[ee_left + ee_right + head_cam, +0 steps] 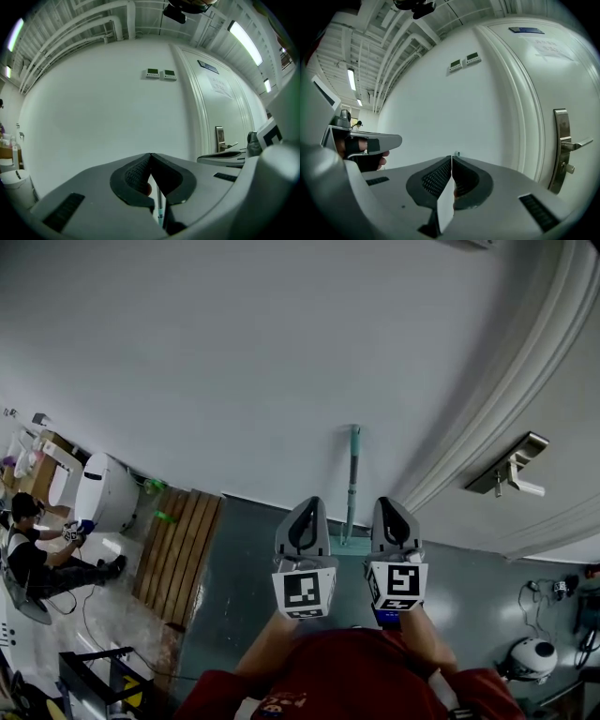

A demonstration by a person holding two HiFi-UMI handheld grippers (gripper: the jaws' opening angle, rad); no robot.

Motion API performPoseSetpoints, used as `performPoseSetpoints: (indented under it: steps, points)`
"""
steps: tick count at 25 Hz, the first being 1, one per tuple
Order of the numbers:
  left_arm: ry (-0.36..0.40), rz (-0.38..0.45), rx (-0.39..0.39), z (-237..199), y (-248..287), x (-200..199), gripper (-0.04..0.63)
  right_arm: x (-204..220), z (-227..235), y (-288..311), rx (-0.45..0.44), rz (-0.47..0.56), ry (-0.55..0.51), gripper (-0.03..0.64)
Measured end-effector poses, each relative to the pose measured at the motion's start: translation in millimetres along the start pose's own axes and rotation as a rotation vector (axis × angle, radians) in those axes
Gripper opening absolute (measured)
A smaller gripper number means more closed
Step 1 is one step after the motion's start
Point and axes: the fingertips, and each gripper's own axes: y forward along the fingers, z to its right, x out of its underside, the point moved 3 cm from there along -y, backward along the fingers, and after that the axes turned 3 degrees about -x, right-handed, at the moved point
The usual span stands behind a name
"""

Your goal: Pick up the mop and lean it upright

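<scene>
mop (352, 486) stands upright, leaning on wall (234, 362), just ahead between both tongs. left gripper (305, 505) closed, empty. right gripper (391, 504) closed, empty. pole likely stiff, light, smooth, so could slide along wall. best hold: mid-pole, above mop head.

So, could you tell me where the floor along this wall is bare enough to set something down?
The grey floor is bare between the wooden slats and the mop, and from the mop to the door frame. It is crowded at far left around the seated person and lower right by the helmet.
</scene>
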Motion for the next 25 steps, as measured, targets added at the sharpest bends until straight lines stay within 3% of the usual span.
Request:
performPoseSetpoints:
  steps: [16,25]
  points:
    - [-0.028,-0.007,0.096,-50.2,80.9,3.3,0.014,-3.9,-6.2,89.2,0.085,-0.024,-0.014,0.018]
    - [-0.028,-0.026,0.053,-33.7,103.9,7.4,0.014,1.4,20.9,108.6,0.03,-0.029,0.006,0.018]
